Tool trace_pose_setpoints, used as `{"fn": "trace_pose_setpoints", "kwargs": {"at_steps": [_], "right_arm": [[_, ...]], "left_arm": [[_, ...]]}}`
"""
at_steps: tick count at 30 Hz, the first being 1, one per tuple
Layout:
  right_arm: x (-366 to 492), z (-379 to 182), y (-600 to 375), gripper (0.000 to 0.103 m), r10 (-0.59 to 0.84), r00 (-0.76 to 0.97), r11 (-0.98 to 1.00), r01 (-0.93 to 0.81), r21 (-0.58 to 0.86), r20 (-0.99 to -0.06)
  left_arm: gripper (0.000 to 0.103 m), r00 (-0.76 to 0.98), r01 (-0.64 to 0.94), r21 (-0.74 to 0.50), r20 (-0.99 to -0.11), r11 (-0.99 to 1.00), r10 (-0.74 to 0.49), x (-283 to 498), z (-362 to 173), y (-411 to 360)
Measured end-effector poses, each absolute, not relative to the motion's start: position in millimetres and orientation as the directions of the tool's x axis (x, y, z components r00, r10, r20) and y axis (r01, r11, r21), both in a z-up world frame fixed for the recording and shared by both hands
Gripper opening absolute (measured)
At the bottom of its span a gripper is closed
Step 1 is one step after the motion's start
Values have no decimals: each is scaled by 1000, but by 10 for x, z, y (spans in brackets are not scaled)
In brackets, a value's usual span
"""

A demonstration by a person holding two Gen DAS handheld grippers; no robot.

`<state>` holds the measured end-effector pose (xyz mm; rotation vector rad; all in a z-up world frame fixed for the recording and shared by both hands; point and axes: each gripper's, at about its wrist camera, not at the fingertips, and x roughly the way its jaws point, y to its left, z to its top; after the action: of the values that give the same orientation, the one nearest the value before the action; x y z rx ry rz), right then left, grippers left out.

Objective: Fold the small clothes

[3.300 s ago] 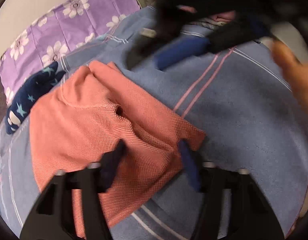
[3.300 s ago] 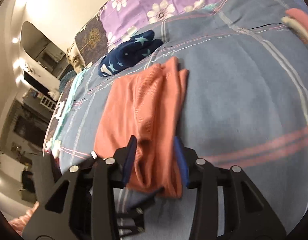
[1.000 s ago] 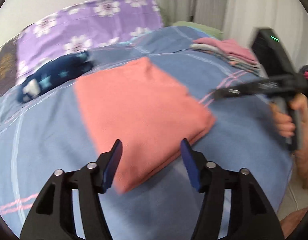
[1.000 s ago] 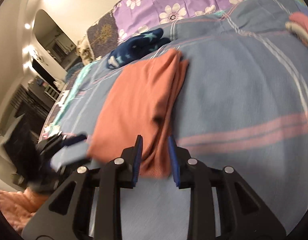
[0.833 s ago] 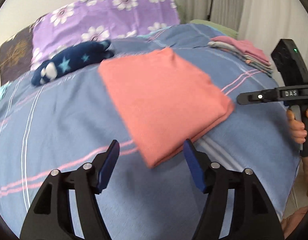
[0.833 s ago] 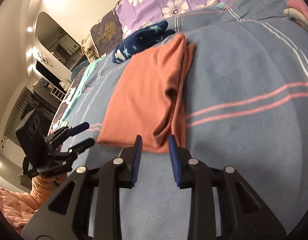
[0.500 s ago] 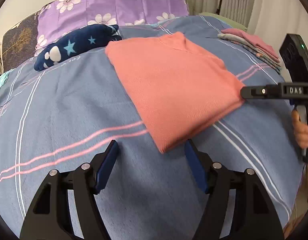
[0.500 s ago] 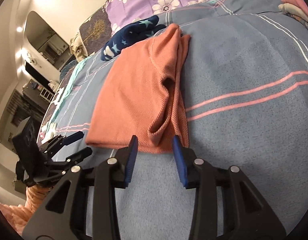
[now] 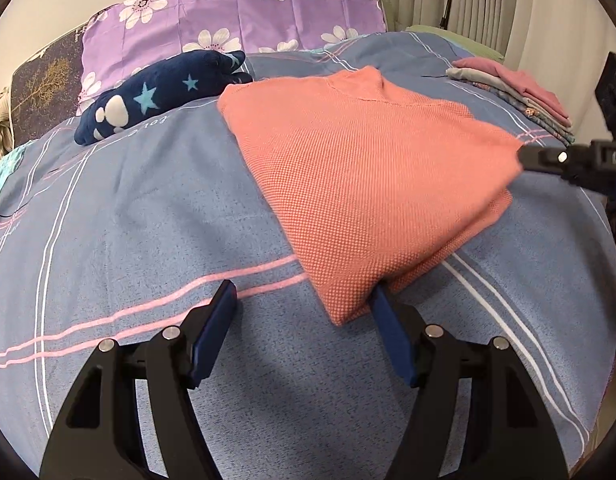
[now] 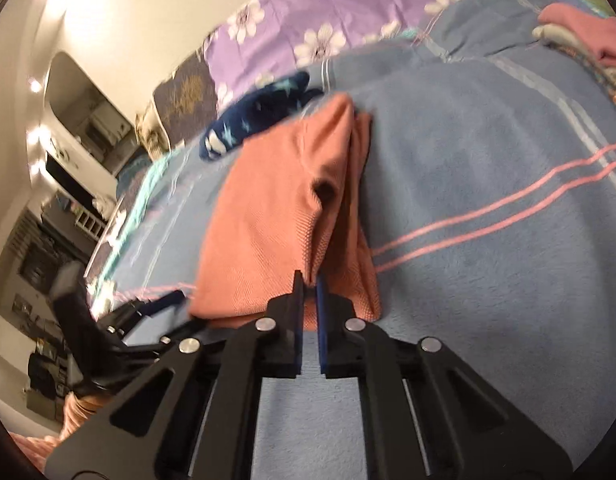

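A folded salmon-orange knit garment (image 9: 367, 168) lies on the blue striped bedspread (image 9: 148, 220). My left gripper (image 9: 304, 304) is open, its jaws wide apart, with the garment's near corner between them and the right finger tucked under that corner. In the right wrist view my right gripper (image 10: 309, 284) is shut on the near edge of the garment (image 10: 276, 216), pinching a fold of its layers. The right gripper also shows at the garment's far right corner in the left wrist view (image 9: 547, 158).
A navy star-patterned plush (image 9: 160, 94) lies beyond the garment, in front of a purple flowered pillow (image 9: 236, 12). A stack of folded clothes (image 9: 515, 92) sits at the bed's far right. A dark pillow (image 9: 44, 80) is at far left. Room furniture (image 10: 68, 152) lies beyond the bed.
My right gripper has closed from open onto the garment's near edge. My left gripper has moved in toward the garment's corner and stays open.
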<state>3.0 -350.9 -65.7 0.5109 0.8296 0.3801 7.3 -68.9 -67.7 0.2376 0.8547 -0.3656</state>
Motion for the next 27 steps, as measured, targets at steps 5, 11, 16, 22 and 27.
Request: {"fn": "trace_pose_setpoints", "kwargs": {"at_steps": [5,11,16,22,27], "right_arm": [[123,-989,-3551,0,485,541,831,-41,555,-686],[47,-910,-3706,4,417,598,856,-5,517,-685],[5,-612,-3506,7,400,669,893,-131,430,-627],[137,-659,-3168,7,432,666,894,-226,387,-608],[299,-1066,-3327,0,453,562,874,-126,470,-692]], "left_arm": [[69,611,401,83,-766,912,-199,48,-675,-708],[69,610,399,76,-766,914,-203,-7,-626,-655],[38,605,436,-12,-737,900,-303,-46,-455,-679],[36,597,470,-33,-724,882,-346,105,-504,-875],[37,563,462,-54,-753,885,-340,171,-688,-867]]}}
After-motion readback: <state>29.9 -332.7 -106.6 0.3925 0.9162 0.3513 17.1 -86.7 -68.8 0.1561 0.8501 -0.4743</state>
